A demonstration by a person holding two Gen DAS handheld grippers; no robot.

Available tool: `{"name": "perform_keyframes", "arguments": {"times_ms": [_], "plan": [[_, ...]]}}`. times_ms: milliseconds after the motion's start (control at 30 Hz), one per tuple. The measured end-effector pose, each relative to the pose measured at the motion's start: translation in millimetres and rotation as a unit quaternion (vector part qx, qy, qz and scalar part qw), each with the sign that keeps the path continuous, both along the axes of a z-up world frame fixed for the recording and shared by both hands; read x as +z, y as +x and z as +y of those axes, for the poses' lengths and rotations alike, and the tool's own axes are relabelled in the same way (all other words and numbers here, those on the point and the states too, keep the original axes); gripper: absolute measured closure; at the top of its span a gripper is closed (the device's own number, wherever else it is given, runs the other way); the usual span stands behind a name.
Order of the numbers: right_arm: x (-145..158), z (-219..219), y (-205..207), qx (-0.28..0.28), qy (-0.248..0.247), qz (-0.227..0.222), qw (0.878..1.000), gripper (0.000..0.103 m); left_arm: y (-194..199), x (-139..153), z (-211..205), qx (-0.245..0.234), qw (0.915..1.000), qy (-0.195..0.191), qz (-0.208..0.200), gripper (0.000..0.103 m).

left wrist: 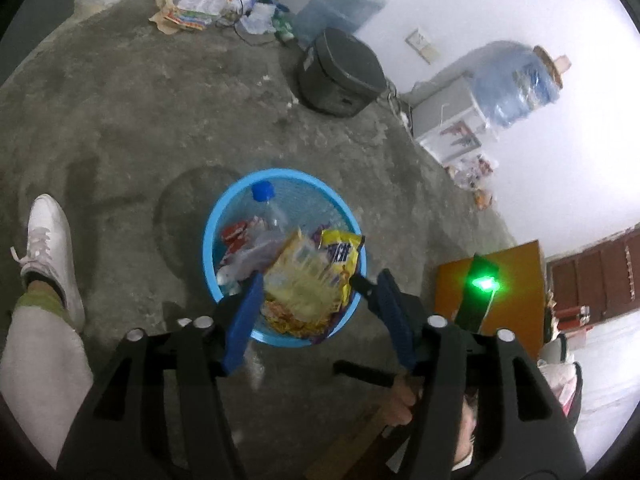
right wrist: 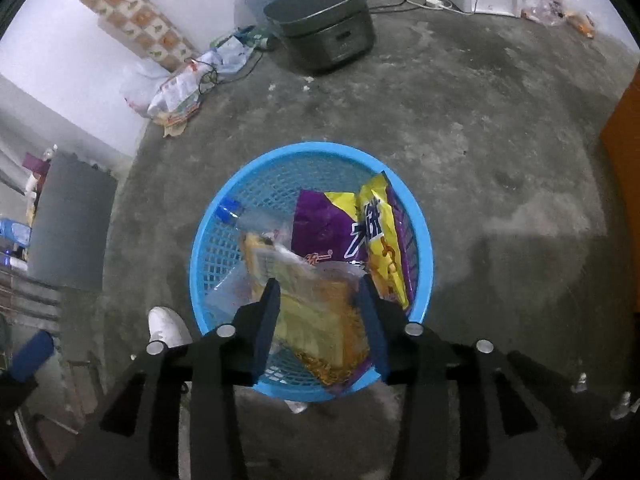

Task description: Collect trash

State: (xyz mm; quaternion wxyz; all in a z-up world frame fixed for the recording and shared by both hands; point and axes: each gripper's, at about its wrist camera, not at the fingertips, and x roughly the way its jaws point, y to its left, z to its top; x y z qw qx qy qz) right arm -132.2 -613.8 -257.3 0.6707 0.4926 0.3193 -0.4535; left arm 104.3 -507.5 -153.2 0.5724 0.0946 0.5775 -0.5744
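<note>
A round blue mesh basket [left wrist: 224, 216] [right wrist: 224, 320] stands on the concrete floor. It holds a clear bottle with a blue cap [left wrist: 264, 196] [right wrist: 230, 210], red wrappers [left wrist: 236, 232] and a yellow and purple snack bag [left wrist: 340, 252] [right wrist: 344, 232]. A yellow noodle packet [left wrist: 304, 292] [right wrist: 316, 320] is blurred over the basket's near side. My left gripper [left wrist: 320, 280] hovers over the near rim, jaws wide, the packet below the gap. My right gripper [right wrist: 318, 284] is also above the basket, jaws apart on either side of the packet, pads not pressing it.
A dark rice cooker [left wrist: 340, 72] [right wrist: 324, 24] sits by the wall, with water jugs [left wrist: 516, 80] and a white dispenser [left wrist: 452, 120]. Loose papers and wrappers [left wrist: 196, 0] [right wrist: 176, 96] lie in the far corner. A person's white shoe [left wrist: 52, 248] and an orange box [left wrist: 516, 304] flank the basket.
</note>
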Motion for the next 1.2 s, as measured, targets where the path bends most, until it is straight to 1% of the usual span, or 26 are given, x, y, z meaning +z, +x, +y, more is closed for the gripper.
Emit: {"name": "perform_keyframes", "arguments": {"times_ms": [67, 167, 233, 267, 333, 367, 400, 433, 500, 600, 700, 733, 767, 833, 867, 900, 933, 967, 1033, 1100, 1200], "plan": [[10, 7, 0, 0.006, -0.021, -0.003, 1.000, 0.055, 4, 12, 9, 0.016, 0.9998, -0.015, -0.002, 0.040], [34, 26, 2, 0.034, -0.066, -0.024, 0.997, 0.054, 16, 35, 32, 0.034, 0.9987, -0.038, -0.009, 0.033], [43, 42, 5, 0.069, -0.083, -0.050, 0.993, 0.054, 25, 53, 52, 0.045, 0.9975, -0.050, -0.022, 0.032], [46, 54, 9, 0.099, -0.090, -0.072, 0.988, 0.054, 29, 62, 63, 0.049, 0.9969, -0.056, -0.027, 0.031], [48, 71, 20, 0.150, -0.086, -0.096, 0.980, 0.054, 38, 80, 85, 0.057, 0.9954, -0.064, -0.042, 0.029], [45, 81, 31, 0.187, -0.079, -0.104, 0.974, 0.054, 43, 88, 97, 0.063, 0.9944, -0.069, -0.048, 0.029], [44, 90, 42, 0.218, -0.075, -0.102, 0.968, 0.054, 48, 95, 111, 0.069, 0.9934, -0.073, -0.055, 0.028], [37, 101, 60, 0.262, -0.064, -0.088, 0.959, 0.054, 53, 101, 123, 0.075, 0.9924, -0.077, -0.059, 0.028], [23, 115, 81, 0.301, -0.041, -0.067, 0.951, 0.054, 63, 111, 151, 0.090, 0.9905, -0.080, -0.066, 0.028], [-16, 138, 109, 0.321, 0.022, -0.059, 0.945, 0.054, 74, 118, 188, 0.115, 0.9873, -0.080, -0.076, 0.027], [-75, 158, 139, 0.338, 0.077, -0.016, 0.938, 0.054, 83, 122, 219, 0.140, 0.9838, -0.074, -0.084, 0.027], [-90, 163, 146, 0.341, 0.089, -0.003, 0.936, 0.054, 85, 122, 227, 0.146, 0.9830, -0.074, -0.084, 0.027], [-111, 168, 157, 0.348, 0.101, 0.017, 0.932, 0.054, 87, 123, 235, 0.151, 0.9821, -0.074, -0.084, 0.027], [-145, 175, 176, 0.356, 0.112, 0.050, 0.926, 0.054, 90, 125, 251, 0.164, 0.9797, -0.070, -0.093, 0.027], [-163, 173, 188, 0.349, 0.118, 0.070, 0.927, 0.052, 92, 126, 257, 0.168, 0.9785, -0.069, -0.098, 0.027], [-176, 169, 196, 0.341, 0.122, 0.081, 0.929, 0.046, 94, 127, 263, 0.174, 0.9771, -0.066, -0.103, 0.027], [-192, 163, 206, 0.324, 0.125, 0.095, 0.933, 0.043, 95, 128, 269, 0.179, 0.9762, -0.064, -0.104, 0.027], [-200, 160, 213, 0.315, 0.126, 0.101, 0.935, 0.038, 97, 128, 275, 0.185, 0.9753, -0.061, -0.105, 0.027], [-219, 152, 228, 0.303, 0.132, 0.111, 0.937, 0.037, 100, 129, 284, 0.193, 0.9736, -0.058, -0.107, 0.027], [-239, 150, 243, 0.300, 0.141, 0.127, 0.935, 0.033, 103, 130, 295, 0.205, 0.9709, -0.054, -0.111, 0.027], [-265, 151, 253, 0.288, 0.155, 0.166, 0.930, 0.033, 105, 129, 306, 0.221, 0.9676, -0.049, -0.112, 0.027]]}}
